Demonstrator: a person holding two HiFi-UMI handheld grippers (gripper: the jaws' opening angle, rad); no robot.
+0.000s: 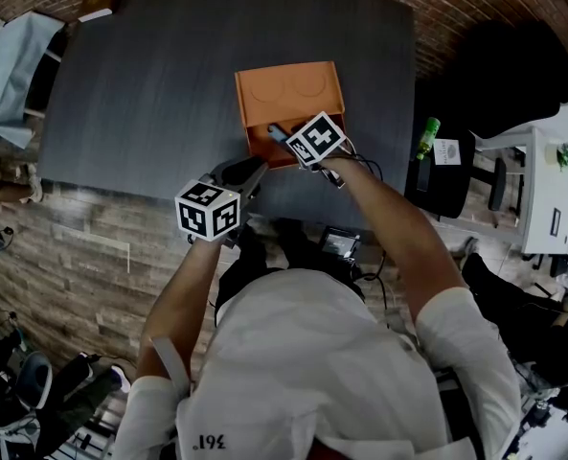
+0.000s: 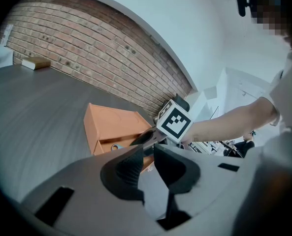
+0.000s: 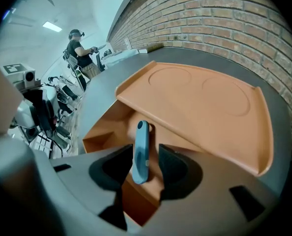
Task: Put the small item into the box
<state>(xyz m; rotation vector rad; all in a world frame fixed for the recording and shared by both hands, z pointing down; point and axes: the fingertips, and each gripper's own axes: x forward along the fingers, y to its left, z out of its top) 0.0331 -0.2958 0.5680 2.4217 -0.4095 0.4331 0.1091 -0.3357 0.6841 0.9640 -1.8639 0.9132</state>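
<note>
- Hovering over the open orange box [image 1: 288, 89] [image 3: 205, 107], the right gripper [image 1: 282, 134] [image 3: 146, 152] has its jaws spread wide.
- Small item [image 3: 141, 151], a slim blue stick, stands lengthwise between those jaws, not pinched, with a gap on one side. Its far end points into the box's compartment; possibly touching the inner wall, hard to tell.
- Left gripper [image 1: 250, 172] [image 2: 146, 154] sits just beside the box's near-left corner, jaws a narrow gap apart with nothing in them.
- Box is near the table's [image 1: 149, 84] front edge, right of centre. Its lid [image 3: 224, 97] is folded back away from the person.
- Bare table stretches left of the box and behind it; there is little room between the box and the front edge.
- Marker cubes [image 1: 208, 210] carry black-and-white square patterns, no letters.
- Green bottle [image 1: 427, 137] off the table at right, label unreadable.
- Print on the shirt hem [image 1: 210, 442] is too small to read.
</note>
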